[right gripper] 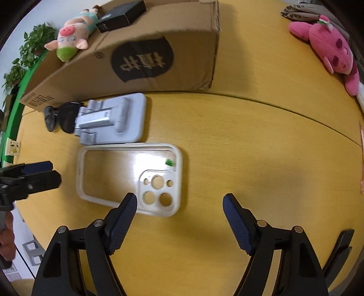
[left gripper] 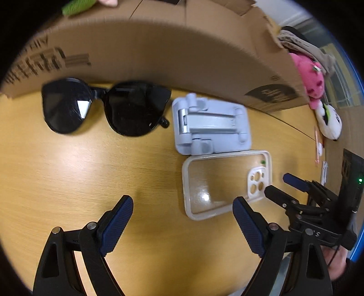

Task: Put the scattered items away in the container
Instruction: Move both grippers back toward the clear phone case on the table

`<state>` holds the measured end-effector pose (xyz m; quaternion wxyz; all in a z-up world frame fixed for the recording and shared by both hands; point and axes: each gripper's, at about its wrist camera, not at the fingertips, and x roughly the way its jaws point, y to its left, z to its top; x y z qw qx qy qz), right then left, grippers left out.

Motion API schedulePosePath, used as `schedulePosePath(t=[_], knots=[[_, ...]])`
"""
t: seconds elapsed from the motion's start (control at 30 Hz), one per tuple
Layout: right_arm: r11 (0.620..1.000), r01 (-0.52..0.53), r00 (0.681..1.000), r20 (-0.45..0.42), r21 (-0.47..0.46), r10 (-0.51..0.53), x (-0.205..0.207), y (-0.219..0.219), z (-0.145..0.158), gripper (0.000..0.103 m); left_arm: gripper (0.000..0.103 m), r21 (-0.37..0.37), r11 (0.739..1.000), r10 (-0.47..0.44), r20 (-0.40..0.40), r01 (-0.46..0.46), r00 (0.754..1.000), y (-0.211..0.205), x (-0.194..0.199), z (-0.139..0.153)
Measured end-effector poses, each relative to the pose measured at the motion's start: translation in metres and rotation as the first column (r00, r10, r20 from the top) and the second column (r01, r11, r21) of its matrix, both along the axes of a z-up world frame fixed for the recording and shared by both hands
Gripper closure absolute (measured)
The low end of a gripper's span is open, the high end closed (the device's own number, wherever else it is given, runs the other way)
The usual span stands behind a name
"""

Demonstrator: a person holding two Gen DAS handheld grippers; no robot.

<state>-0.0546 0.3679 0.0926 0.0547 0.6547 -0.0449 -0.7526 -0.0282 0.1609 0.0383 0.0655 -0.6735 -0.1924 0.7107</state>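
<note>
Black sunglasses (left gripper: 107, 109) (right gripper: 61, 117), a pale blue folding phone stand (left gripper: 211, 123) (right gripper: 116, 119) and a clear phone case (left gripper: 225, 182) (right gripper: 129, 177) lie on the wooden table in front of the cardboard box (left gripper: 159, 57) (right gripper: 102, 75). My left gripper (left gripper: 183, 200) (right gripper: 53, 172) hangs open above bare wood, its right finger near the case's lower corner. My right gripper (right gripper: 179, 198) (left gripper: 278, 183) is open, pointing down at the case's near right corner; its left fingertip overlaps the case's near edge. Neither holds anything.
Inside the box lie a plush pig (right gripper: 70, 41) and a black carton (right gripper: 122, 16). A pink plush (right gripper: 329, 47) (left gripper: 311, 75) and a white plush (left gripper: 331, 123) sit at the table's far right. Potted plants (right gripper: 29, 50) stand behind the box.
</note>
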Motion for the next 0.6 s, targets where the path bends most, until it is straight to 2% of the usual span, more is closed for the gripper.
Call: schedulePosePath(t=[0.1,0.17,0.4,0.6], knots=[[1.0,0.005,1.0,-0.002,-0.001,-0.005,-0.002,0.007,-0.006,0.023,0.017,-0.024,1.0,-0.004,0.003,0.004,1.0,0.009,0.002,-0.009],[0.999,-0.007,1.0,-0.02,0.031,0.007,-0.001,0.01,-0.008,0.025,0.018,-0.05,0.999,-0.008,-0.025,0.007,1.0,0.014,0.003,-0.008],[0.99,-0.077,0.995,-0.048,0.116,0.083,0.005,0.006,-0.008,0.025,0.019,-0.113,0.994,-0.004,-0.053,-0.002,0.999,0.025,0.005,-0.006],[0.99,-0.07,0.995,-0.064,0.125,0.079,0.016,0.006,-0.007,0.025,0.022,-0.207,0.978,-0.033,-0.066,0.019,0.997,0.039,0.009,-0.007]])
